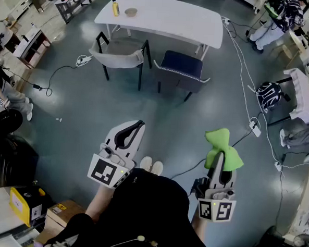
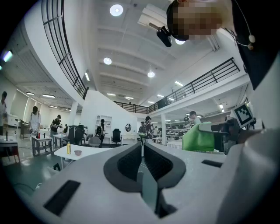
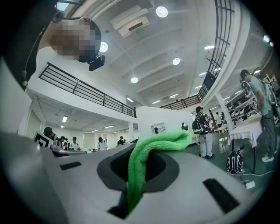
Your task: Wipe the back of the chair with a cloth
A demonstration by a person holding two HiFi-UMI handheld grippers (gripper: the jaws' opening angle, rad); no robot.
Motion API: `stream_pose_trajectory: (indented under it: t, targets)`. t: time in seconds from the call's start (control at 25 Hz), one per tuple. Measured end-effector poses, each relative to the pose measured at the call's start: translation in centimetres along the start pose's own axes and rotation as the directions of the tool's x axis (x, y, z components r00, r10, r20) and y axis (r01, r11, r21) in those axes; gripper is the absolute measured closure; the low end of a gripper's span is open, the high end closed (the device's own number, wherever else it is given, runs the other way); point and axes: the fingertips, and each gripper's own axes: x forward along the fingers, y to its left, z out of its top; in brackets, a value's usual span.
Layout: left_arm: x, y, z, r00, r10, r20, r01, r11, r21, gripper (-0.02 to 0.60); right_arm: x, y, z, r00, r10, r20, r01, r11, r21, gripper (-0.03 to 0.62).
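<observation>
Two chairs stand at the white table (image 1: 166, 19): a grey one (image 1: 119, 56) on the left and a dark blue one (image 1: 181, 69) on the right, their backs toward me. Well short of them, my right gripper (image 1: 221, 153) is shut on a bright green cloth (image 1: 221, 145), which sticks out past the jaw tips (image 3: 146, 162). My left gripper (image 1: 132, 132) is held level beside it, its jaws together with nothing between them (image 2: 142, 153). The green cloth (image 2: 199, 138) also shows at the right of the left gripper view.
A yellow bottle (image 1: 115, 7) and a small bowl (image 1: 131, 12) sit on the table. Cables and a power strip (image 1: 255, 127) run across the grey floor on the right. Boxes (image 1: 27, 205) lie at lower left. People stand at the far edges.
</observation>
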Motion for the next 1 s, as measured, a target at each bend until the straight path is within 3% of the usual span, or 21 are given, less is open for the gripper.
stream_pose_trajectory:
  t: [0.52, 0.72, 1.0]
  targets:
    - [-0.1, 0.5, 0.4, 1.000, 0.012, 0.010, -0.012, 1.000, -0.001, 0.561, 0.2, 0.1, 0.3, 1.000, 0.016, -0.008, -0.016, 1.000, 0.000, 0.576]
    - [0.4, 0.1, -0.1, 1.000, 0.001, 0.007, -0.001, 1.000, 0.003, 0.561, 0.0, 0.2, 0.5, 0.999, 0.036, -0.024, -0.038, 0.996, -0.083, 0.576]
    - [2.9, -1.1, -1.7, 0.999, -0.019, -0.033, 0.021, 0.998, 0.059, 0.561, 0.5, -1.4, -1.2, 0.995, 0.087, -0.044, -0.088, 0.996, -0.021, 0.576]
